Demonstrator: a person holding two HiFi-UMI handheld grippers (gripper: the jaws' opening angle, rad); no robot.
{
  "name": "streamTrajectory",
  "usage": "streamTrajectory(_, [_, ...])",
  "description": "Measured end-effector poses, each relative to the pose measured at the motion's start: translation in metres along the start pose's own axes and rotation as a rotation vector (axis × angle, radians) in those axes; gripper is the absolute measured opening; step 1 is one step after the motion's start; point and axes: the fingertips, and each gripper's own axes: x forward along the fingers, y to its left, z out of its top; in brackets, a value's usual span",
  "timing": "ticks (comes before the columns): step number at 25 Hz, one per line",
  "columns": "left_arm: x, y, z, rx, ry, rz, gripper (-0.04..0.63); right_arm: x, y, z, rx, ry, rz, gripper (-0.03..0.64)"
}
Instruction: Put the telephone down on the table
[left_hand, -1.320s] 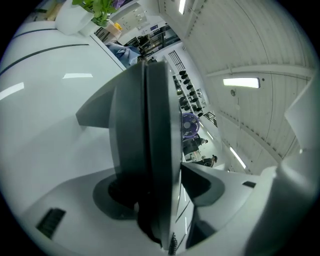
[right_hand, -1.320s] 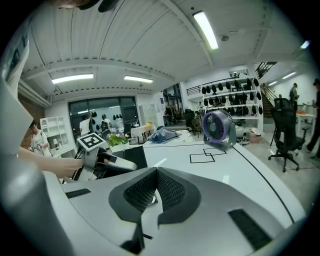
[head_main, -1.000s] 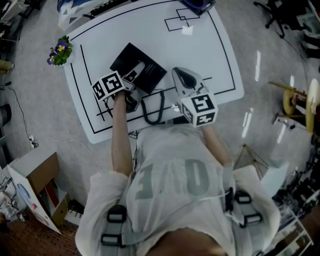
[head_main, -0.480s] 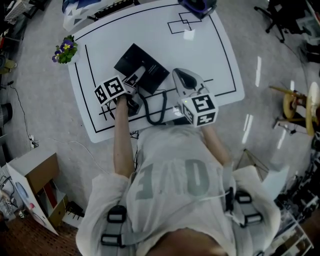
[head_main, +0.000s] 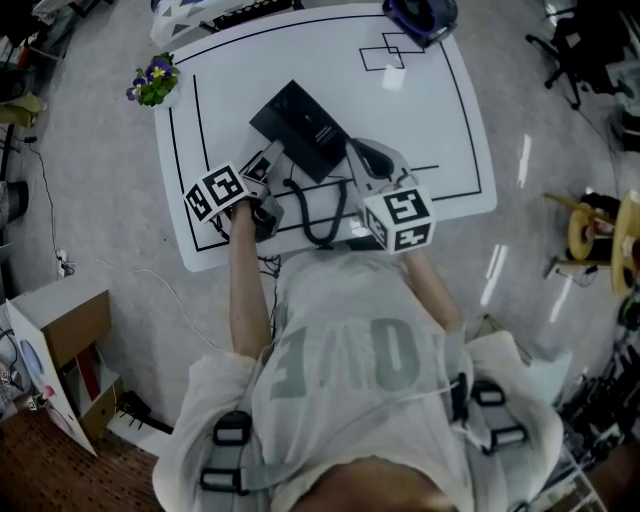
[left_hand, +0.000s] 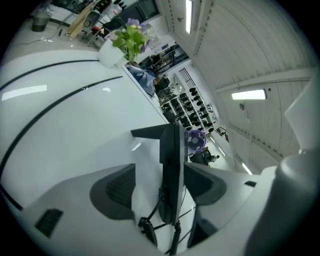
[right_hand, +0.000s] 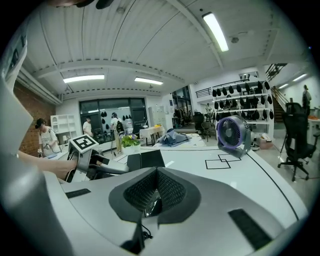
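Observation:
The black telephone base lies on the white table, near its middle. Its black handset stands edge-on between the jaws of my left gripper, held a little off the base toward the table's left front. It lies against the right pad, with a sliver of light by the left pad. The coiled cord loops from the handset across the table's front edge. My right gripper hovers just right of the base, shut, with nothing seen between its pads.
A pot of flowers stands at the table's far left corner and a purple fan at the far right. Black lines and a small square outline mark the tabletop. A cardboard box sits on the floor to the left.
My left gripper has drawn back from the base toward the table's left front, with the handset in it. The right gripper has barely moved.

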Motion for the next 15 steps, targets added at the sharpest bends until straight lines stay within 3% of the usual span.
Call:
streamTrajectory(4, [-0.012,-0.005,0.026,0.05,-0.065,0.022,0.284,0.004,0.008,0.005,-0.018,-0.009,0.02,0.008])
streamTrajectory(7, [-0.022,-0.02,0.057,0.131,-0.157,0.065,0.279,0.006,0.011,0.011,-0.03,-0.022,0.026,0.008])
streamTrajectory(9, [-0.032,-0.039,0.077,0.23,-0.234,0.1,0.213,0.008,0.011,0.015,-0.036,-0.029,0.028,0.008])
streamTrajectory(11, [-0.041,-0.063,0.091,0.351,-0.319,0.111,0.097,0.01,0.01,0.02,-0.042,-0.039,0.027,0.008])
streamTrajectory(15, [-0.06,-0.107,0.102,0.61,-0.486,0.152,0.033,0.013,0.008,0.029,-0.053,-0.057,0.022,0.008])
